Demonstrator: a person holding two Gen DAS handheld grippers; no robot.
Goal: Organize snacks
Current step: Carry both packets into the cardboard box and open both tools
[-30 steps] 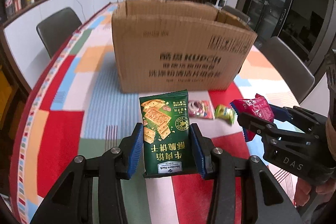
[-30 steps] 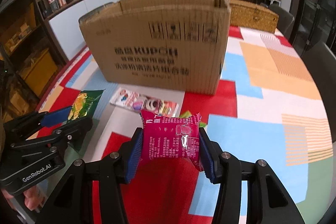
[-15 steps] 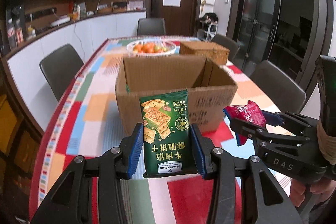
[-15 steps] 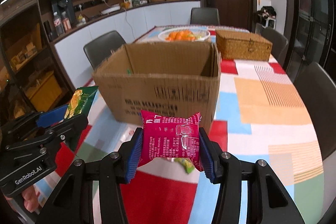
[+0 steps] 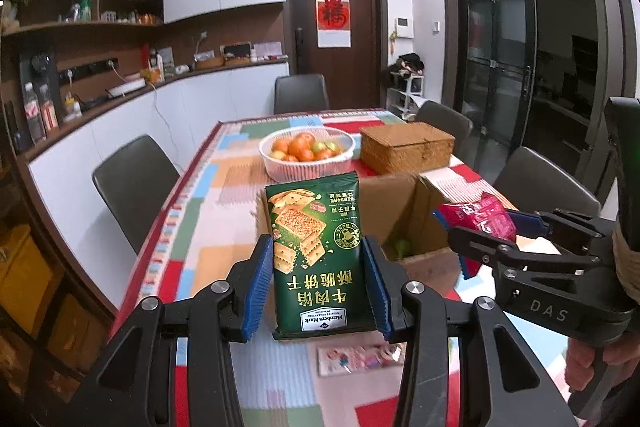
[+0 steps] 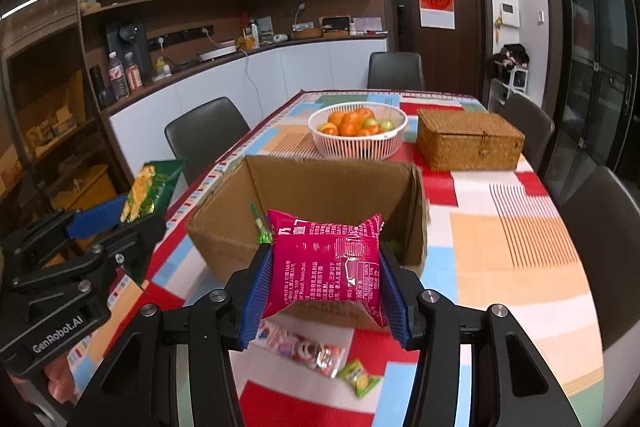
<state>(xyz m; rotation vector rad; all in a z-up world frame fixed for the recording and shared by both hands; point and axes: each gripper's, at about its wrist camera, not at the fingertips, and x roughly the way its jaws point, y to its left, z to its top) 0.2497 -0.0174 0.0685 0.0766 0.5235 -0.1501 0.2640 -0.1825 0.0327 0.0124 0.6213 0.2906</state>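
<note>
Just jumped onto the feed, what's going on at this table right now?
A person is packing snacks into the open cardboard box. The left gripper is shut on a green cracker packet, the right gripper on a pink snack bag, both held in the air on the near side of the box. A pink candy packet and a small green candy lie on the tablecloth.

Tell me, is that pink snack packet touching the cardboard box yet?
Apart. The right wrist view shows the pink snack packet clamped in the right hand-held gripper, raised before the cardboard box.
</note>
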